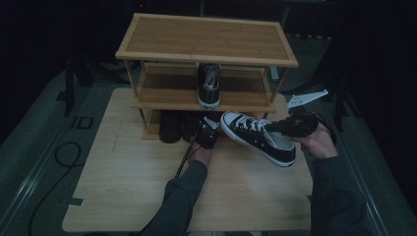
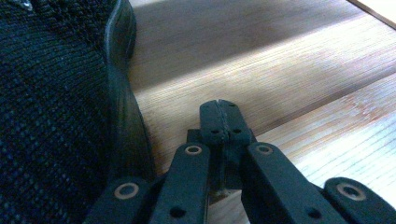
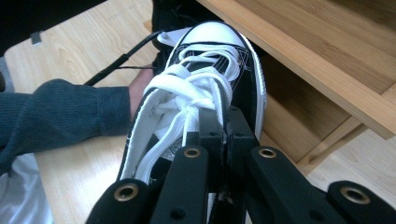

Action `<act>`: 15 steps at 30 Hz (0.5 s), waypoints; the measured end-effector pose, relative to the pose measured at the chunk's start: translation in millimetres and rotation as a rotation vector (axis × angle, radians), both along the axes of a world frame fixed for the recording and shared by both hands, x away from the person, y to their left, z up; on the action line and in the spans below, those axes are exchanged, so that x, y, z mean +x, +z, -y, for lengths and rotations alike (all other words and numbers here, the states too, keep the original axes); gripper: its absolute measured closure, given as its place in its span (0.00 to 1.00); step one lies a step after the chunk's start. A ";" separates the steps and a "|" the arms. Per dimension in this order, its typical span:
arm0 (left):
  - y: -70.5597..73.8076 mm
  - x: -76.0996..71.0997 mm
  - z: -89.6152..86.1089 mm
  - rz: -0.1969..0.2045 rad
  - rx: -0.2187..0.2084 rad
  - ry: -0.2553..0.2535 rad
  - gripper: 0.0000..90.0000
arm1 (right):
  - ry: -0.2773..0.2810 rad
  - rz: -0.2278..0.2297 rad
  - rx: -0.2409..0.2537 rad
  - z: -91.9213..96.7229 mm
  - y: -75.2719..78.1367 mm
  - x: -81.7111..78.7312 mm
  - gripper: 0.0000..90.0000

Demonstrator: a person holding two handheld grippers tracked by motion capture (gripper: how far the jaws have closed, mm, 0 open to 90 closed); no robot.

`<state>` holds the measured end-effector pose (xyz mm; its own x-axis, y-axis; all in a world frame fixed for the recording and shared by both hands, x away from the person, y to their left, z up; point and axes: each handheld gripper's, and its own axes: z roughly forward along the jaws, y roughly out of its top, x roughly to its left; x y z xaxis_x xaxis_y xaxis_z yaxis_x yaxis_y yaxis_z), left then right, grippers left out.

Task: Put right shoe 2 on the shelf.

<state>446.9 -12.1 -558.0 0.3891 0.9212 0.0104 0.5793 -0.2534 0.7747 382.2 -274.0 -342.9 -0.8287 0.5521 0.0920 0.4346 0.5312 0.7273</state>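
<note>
Right tongs [image 1: 276,127] pinched on black-and-white canvas sneaker [image 1: 255,135], centre-right of frame; keep toe level w/ bamboo shoe rack [image 1: 206,55] middle shelf. Left tongs [image 2: 219,108] shut, empty.

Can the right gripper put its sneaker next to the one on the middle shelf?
Probably yes. The right gripper holds its sneaker just in front of the rack, and the middle shelf has bare wood either side of the other sneaker.

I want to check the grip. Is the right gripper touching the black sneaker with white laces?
Touching. In the right gripper view, the right gripper has its jaws shut on the side wall of the black sneaker.
</note>
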 end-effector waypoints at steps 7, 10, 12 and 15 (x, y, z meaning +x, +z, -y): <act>0.0 0.0 0.0 0.000 0.000 0.000 1.00 | 0.012 0.001 -0.003 -1.5 2.0 -2.3 0.98; -0.1 0.1 0.0 0.000 0.001 0.001 1.00 | 0.019 0.004 -0.004 -1.6 2.3 -4.0 0.98; 0.2 0.0 -0.2 -0.003 0.008 -0.004 1.00 | 0.027 0.001 0.012 0.4 4.4 -6.6 0.98; 0.1 0.0 -0.2 -0.002 0.008 -0.003 1.00 | 0.030 0.010 0.029 2.8 8.3 -7.7 0.98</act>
<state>446.8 -11.9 -557.8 0.3922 0.9197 0.0167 0.5803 -0.2614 0.7713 374.6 -276.8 -334.7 -0.8460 0.5239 0.0993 0.4115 0.5230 0.7464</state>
